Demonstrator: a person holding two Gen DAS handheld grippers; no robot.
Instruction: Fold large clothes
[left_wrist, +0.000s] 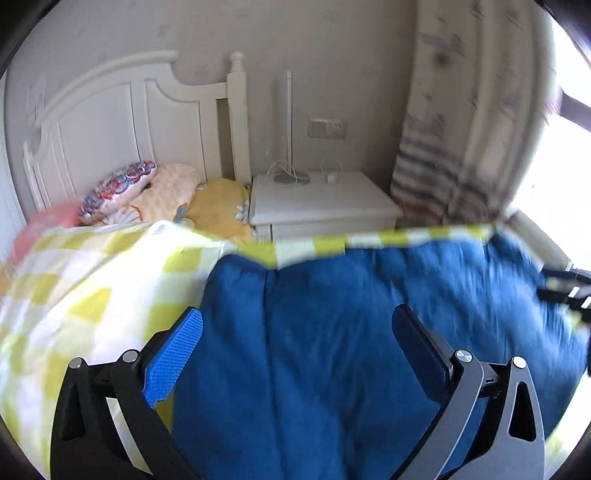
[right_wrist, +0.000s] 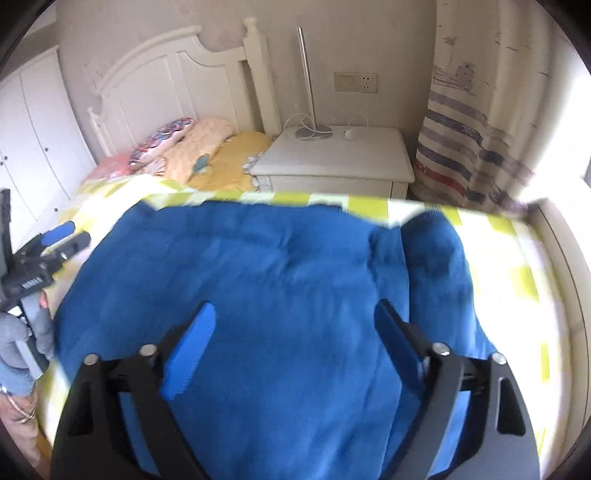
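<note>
A large blue garment (left_wrist: 351, 325) lies spread on a bed covered by a yellow-and-white checked sheet (left_wrist: 74, 280). It fills the middle of the right wrist view (right_wrist: 258, 288), with a bunched lobe at its right side (right_wrist: 436, 258). My left gripper (left_wrist: 297, 325) is open and empty, hovering over the garment's left part. It also shows at the left edge of the right wrist view (right_wrist: 66, 236). My right gripper (right_wrist: 293, 321) is open and empty above the garment's middle. It shows blurred at the right edge of the left wrist view (left_wrist: 565, 288).
Pillows (right_wrist: 192, 144) lie at the white headboard (right_wrist: 166, 81). A white nightstand (right_wrist: 332, 158) with a lamp (right_wrist: 308, 77) and cable stands beside the bed. A striped curtain (right_wrist: 472, 140) hangs at the right by a bright window. White wardrobe doors (right_wrist: 33, 140) stand at the left.
</note>
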